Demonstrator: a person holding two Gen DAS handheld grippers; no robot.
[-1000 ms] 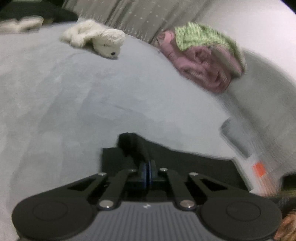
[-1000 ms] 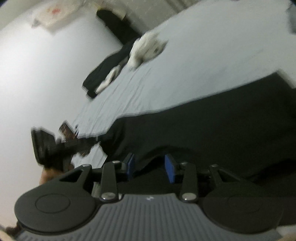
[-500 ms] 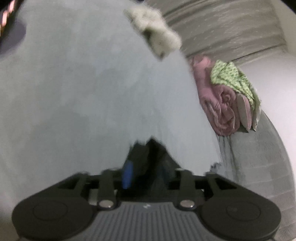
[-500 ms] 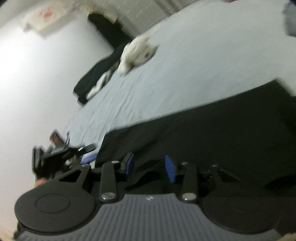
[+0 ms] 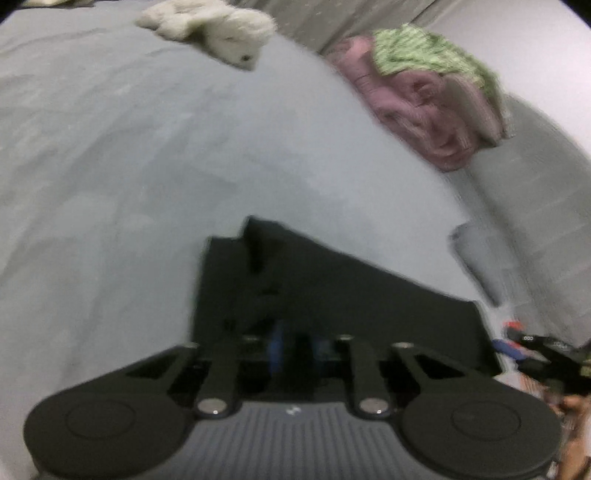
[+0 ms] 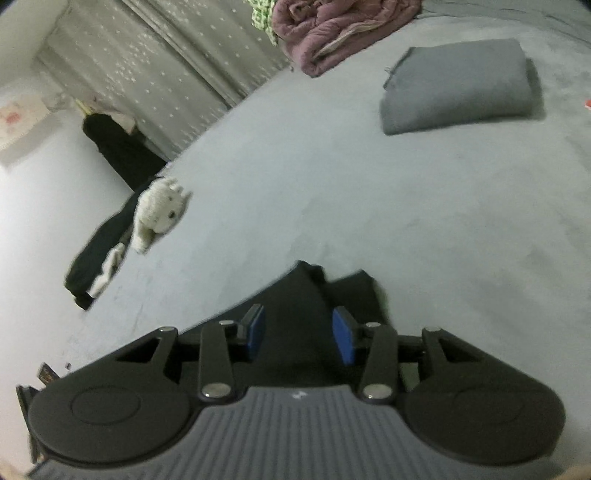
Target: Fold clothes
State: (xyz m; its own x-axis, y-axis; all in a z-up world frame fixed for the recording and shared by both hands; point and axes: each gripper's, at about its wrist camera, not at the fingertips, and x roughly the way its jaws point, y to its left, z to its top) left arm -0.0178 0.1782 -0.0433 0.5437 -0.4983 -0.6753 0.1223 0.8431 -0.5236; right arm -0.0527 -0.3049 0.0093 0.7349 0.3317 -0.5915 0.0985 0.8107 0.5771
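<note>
A: Left wrist view, entry. The black garment [image 5: 332,295] lies flat on the grey bed sheet [image 5: 129,166], directly under and ahead of the left gripper [image 5: 295,349]. The picture is blurred; the blue pads seem slightly apart, yet dark cloth sits between them.

B: Call it clenched on the garment's near part?

A: Yes, jaws drawn in on the fabric as far as the blur allows. Far side of the bed: a white plush toy [image 5: 221,31], and a rolled pink blanket [image 5: 424,110] with a green patterned cloth [image 5: 436,55] on top. At the right edge, the other black tool is partly visible.

B: Right wrist view?

A: The right gripper [image 6: 299,334] hovers over a corner of the black garment [image 6: 306,306]. Its blue pads [image 6: 256,330] stand apart, having just been widening; cloth lies below the gap, nothing pressed, so released.

B: Surroundings?

A: A folded grey garment [image 6: 458,88] lies well apart up the bed, the pink blanket [image 6: 332,33] beyond it, the plush toy [image 6: 159,210] at the bed's left edge, beside a dark item with white [image 6: 99,258].
</note>
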